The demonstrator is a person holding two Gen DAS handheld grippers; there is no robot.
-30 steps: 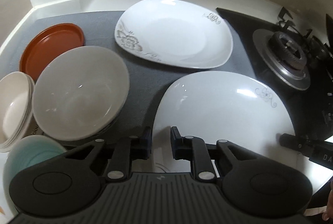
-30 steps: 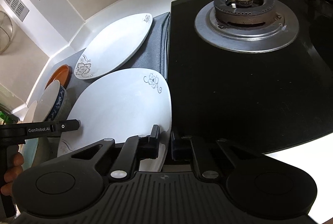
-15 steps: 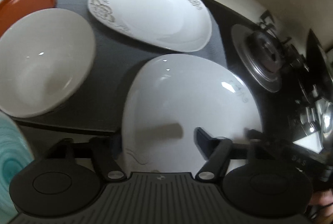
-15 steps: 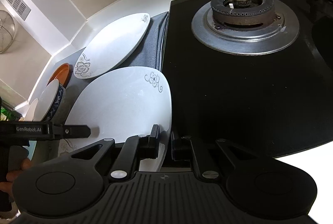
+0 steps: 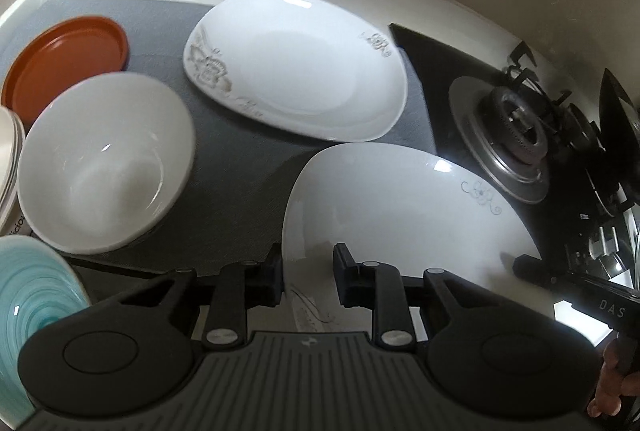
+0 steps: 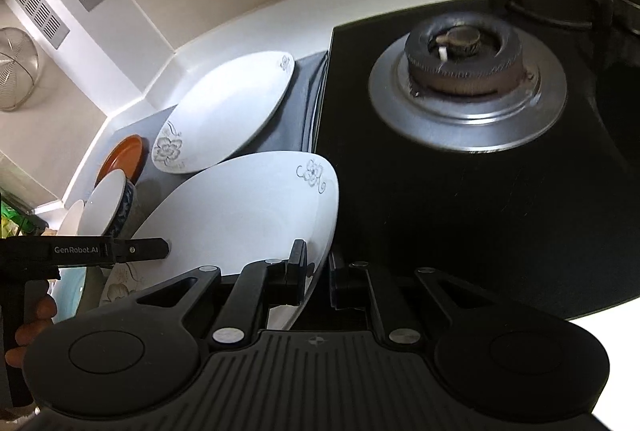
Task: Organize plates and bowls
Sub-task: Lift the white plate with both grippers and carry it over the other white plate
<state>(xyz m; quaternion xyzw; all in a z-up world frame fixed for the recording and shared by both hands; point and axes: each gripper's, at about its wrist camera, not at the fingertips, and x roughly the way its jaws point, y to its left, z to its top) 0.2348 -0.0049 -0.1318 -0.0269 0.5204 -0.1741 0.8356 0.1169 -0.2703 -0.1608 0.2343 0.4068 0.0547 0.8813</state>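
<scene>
Two white square plates with floral print lie on a grey mat (image 5: 248, 159). The near plate (image 5: 400, 215) (image 6: 240, 215) is gripped at opposite edges by both grippers. My left gripper (image 5: 308, 277) has its fingers closed on the plate's near-left rim. My right gripper (image 6: 318, 279) is shut on the plate's right rim next to the stove. The far plate (image 5: 300, 71) (image 6: 228, 111) lies flat behind it. A white bowl (image 5: 104, 167) sits to the left on the mat.
An orange plate (image 5: 64, 59) lies at the far left, cream bowls (image 5: 8, 159) at the left edge, a teal plate (image 5: 32, 303) near left. A black gas stove (image 6: 468, 91) (image 5: 512, 135) lies right of the mat. A white wall corner stands behind.
The left gripper's jaws were wide apart half a second ago and have now closed onto the near plate's rim. The left view has swung back. The right gripper keeps its hold.
</scene>
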